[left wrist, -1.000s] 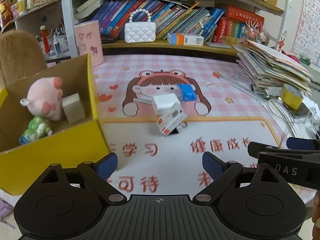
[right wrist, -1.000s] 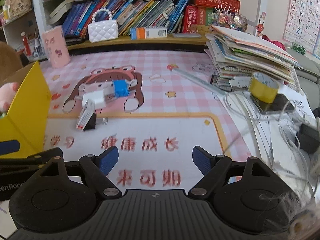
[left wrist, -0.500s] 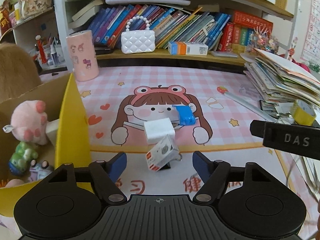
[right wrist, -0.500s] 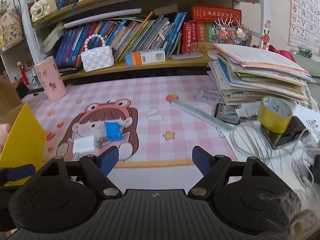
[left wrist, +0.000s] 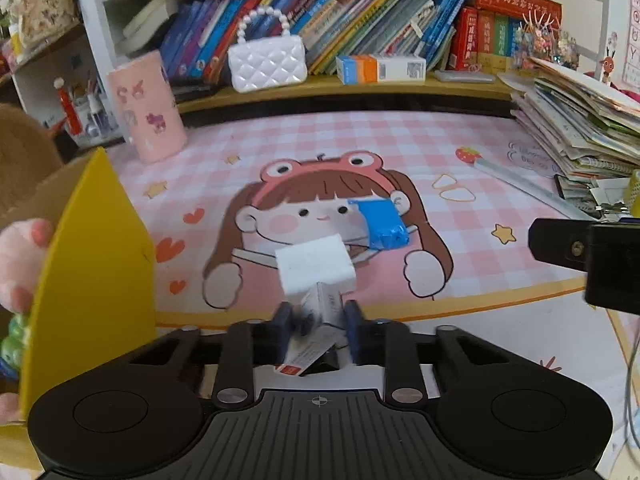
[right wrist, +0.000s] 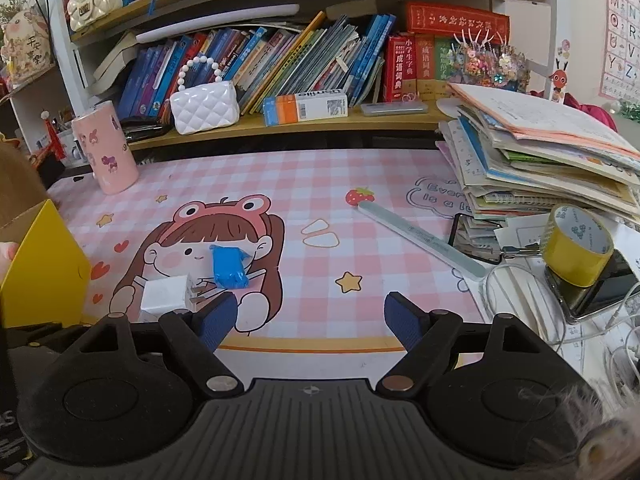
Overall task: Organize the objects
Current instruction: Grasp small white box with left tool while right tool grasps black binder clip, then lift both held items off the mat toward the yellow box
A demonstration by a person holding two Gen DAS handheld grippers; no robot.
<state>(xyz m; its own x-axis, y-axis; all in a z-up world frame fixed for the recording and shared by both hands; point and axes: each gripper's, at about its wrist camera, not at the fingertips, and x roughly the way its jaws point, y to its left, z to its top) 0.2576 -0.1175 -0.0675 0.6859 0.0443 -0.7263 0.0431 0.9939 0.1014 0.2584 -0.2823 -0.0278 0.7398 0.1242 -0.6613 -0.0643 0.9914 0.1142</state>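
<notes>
Left hand-held gripper (left wrist: 316,322): its blue pads are pinching a small white printed carton with a red end (left wrist: 316,328), low over the bench, just in front of the white cube-shaped plug adapter (left wrist: 316,266).
Right hand-held gripper (right wrist: 310,318): fingers spread wide, nothing between them, hovering right of the white adapter (right wrist: 166,294).
Open room: bare pink checked mat (right wrist: 360,240) lies right of and behind the adapter, as far as the shelf edge; a white band of mat runs along the near side.
Left edge: the upright yellow cardboard box wall (left wrist: 92,264) stands close to the left of the adapter; a pink plush toy (left wrist: 20,264) and a green toy (left wrist: 14,338) show behind it.
Blue item: a crumpled, glossy blue plastic packet (left wrist: 382,222) lies just behind and right of the adapter, apart from it.
Adapter detail: smooth white plastic, metal prongs (right wrist: 198,296) pointing towards the blue packet.
Behind: a pink cylindrical holder with stickers (left wrist: 148,106) stands far behind-left of the adapter; a white quilted purse with a pearl handle (left wrist: 266,60) sits on the wooden bookshelf (left wrist: 360,84).
Right side: a pale flat ruler (right wrist: 420,240), a leaning stack of paper books (right wrist: 540,160) and a yellow tape roll (right wrist: 576,246) crowd the bench well right of the adapter, with loose white cables (right wrist: 520,312).
</notes>
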